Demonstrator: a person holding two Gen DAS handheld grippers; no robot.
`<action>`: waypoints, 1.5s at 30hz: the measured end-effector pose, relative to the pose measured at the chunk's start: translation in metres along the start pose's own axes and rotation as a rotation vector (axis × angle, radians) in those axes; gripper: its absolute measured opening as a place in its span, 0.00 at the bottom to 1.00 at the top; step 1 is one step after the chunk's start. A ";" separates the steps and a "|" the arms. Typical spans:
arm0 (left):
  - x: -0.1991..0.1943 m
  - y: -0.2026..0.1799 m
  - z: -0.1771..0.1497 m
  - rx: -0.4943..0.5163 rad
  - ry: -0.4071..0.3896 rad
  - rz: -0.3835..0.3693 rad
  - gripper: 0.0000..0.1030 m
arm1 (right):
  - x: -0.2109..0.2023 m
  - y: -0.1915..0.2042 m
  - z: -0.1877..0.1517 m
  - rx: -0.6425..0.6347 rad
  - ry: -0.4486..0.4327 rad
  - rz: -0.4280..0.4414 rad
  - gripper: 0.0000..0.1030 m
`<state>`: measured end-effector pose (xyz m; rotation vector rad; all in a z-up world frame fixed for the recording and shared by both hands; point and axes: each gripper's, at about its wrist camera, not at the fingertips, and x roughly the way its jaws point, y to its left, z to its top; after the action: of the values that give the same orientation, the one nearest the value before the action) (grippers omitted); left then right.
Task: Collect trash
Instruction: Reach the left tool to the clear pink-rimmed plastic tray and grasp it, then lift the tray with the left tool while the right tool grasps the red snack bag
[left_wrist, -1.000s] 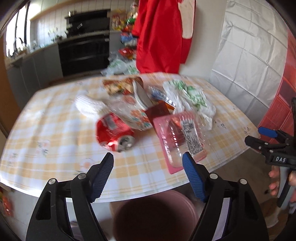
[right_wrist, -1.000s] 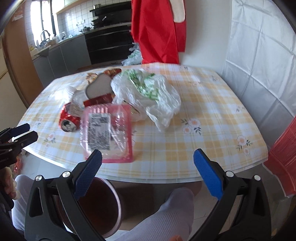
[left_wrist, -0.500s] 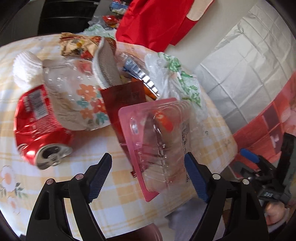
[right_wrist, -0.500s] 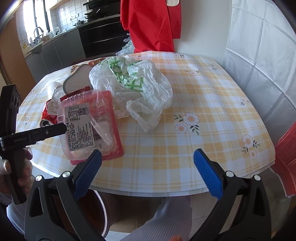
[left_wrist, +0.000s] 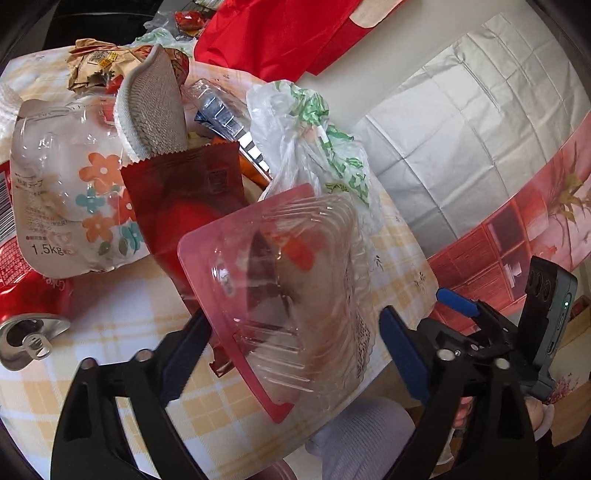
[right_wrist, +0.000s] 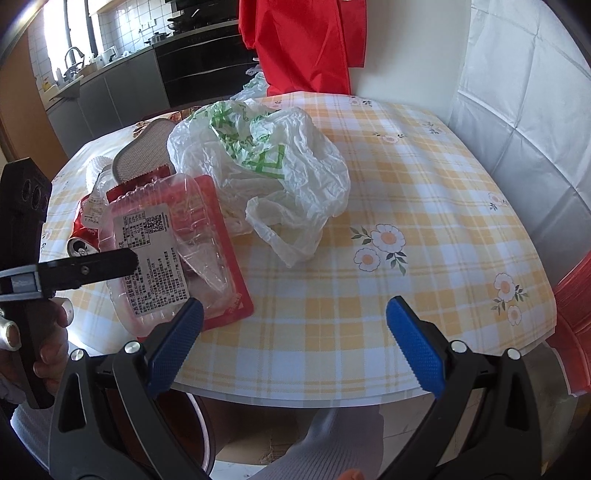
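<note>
Clear plastic tray (left_wrist: 291, 291) between spread left gripper (left_wrist: 291, 350) pads.
Jaws apart, not clamped; right gripper (right_wrist: 295, 347) also wide apart, beside tray.

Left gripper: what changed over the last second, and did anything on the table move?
The left gripper moved in from beyond the table edge toward the trash pile; its open jaws now straddle the pink clamshell tray, not yet closed. The right gripper edged slightly closer, staying open and empty. Tray, crushed red can and white plastic bag lie as before.
</note>
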<state>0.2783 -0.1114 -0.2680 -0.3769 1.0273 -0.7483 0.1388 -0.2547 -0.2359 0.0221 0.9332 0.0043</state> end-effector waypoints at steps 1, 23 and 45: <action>0.000 0.000 0.000 -0.004 0.007 0.002 0.63 | -0.001 0.000 0.000 -0.001 -0.002 -0.003 0.95; -0.159 0.009 -0.025 -0.050 -0.303 -0.074 0.49 | -0.002 0.037 0.015 -0.099 -0.012 0.106 0.94; -0.237 0.047 -0.085 -0.094 -0.323 0.077 0.49 | 0.059 0.141 0.043 -0.293 0.066 0.247 0.17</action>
<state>0.1503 0.0952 -0.1886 -0.5181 0.7689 -0.5491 0.2090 -0.1141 -0.2551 -0.1350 0.9840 0.3726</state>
